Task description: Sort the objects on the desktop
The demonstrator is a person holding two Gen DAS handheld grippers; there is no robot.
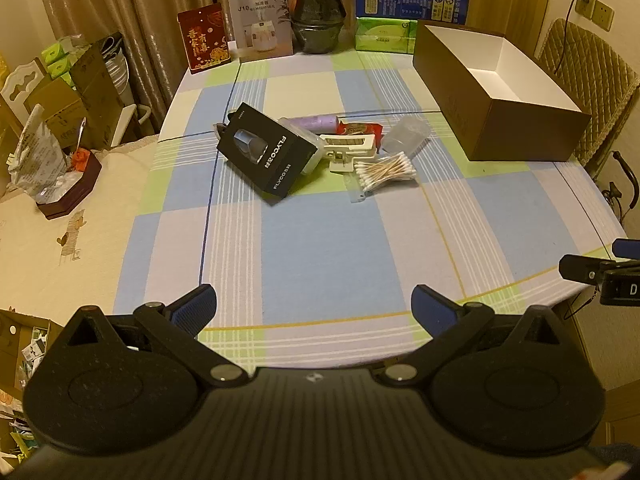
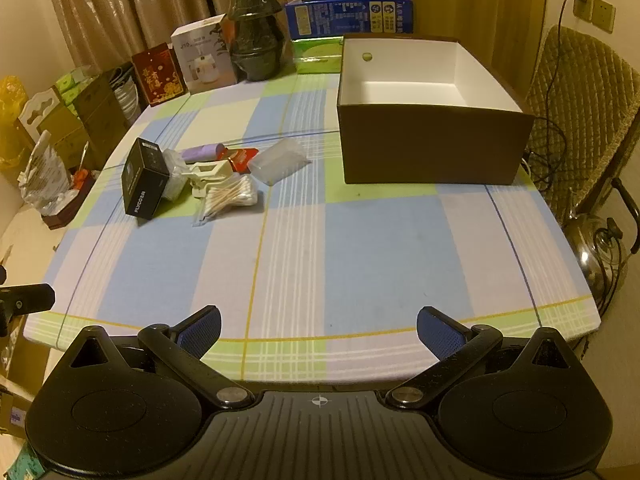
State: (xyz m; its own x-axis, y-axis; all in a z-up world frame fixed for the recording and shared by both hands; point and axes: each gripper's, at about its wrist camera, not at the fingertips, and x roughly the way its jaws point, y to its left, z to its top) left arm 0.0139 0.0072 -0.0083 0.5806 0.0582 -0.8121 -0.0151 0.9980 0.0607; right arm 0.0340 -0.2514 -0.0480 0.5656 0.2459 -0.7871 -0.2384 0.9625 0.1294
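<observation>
Left gripper (image 1: 314, 310) and right gripper (image 2: 319, 330) both spread wide, empty, above the checked tablecloth (image 2: 360, 248)

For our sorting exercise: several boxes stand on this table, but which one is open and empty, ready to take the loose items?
The big brown box with the white inside, standing at the table's right side. Its top is open and nothing lies in it; the other boxes are closed packages.

The near half of the checked tablecloth (image 2: 320, 248) lies bare; mid-table a clutter around the black box (image 1: 266, 152) blocks the left; the open brown box (image 2: 432, 120) walls the right; a gap runs between them.
</observation>
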